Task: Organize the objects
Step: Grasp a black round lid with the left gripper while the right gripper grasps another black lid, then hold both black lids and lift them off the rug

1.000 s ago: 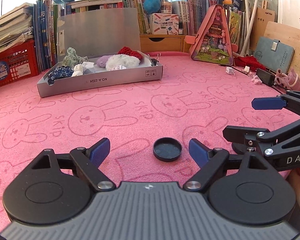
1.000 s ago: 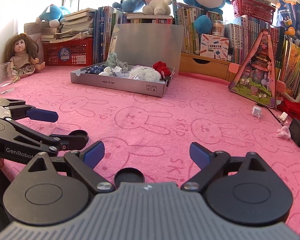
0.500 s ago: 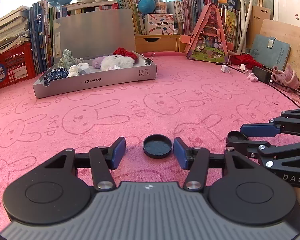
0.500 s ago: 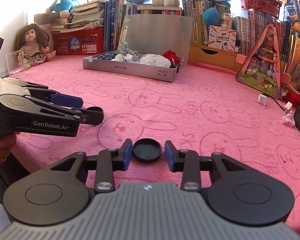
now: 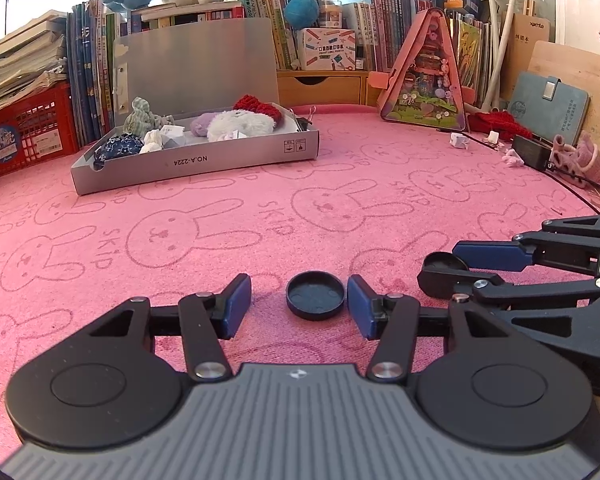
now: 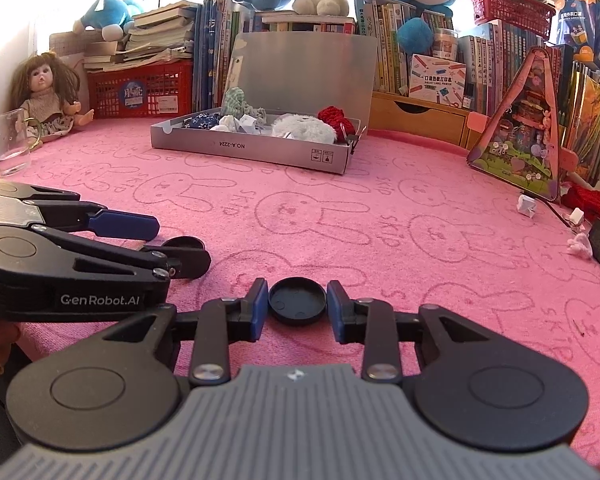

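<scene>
Both grippers are closing in on their black caps: the right gripper (image 6: 297,308) is now pinching its cap (image 6: 297,300) with both pads touching the rim, while the left gripper (image 5: 299,306) is standing part open, its right pad just beside the other cap (image 5: 315,295) and its left pad clearly apart. Both caps are lying near the front edge of the pink mat (image 5: 340,208), well apart from the grey box (image 5: 196,160). That lopsided left closure is risking nudging its cap sideways, and the shallow rim is risking slipping out of either grip on lifting.

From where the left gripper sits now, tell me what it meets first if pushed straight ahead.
The left gripper would meet the small black cap lying between its open jaws, nearer the right one. Beyond that is bare pink mat; the grey box stands farther back, left of the line, though depth is unclear.
</scene>
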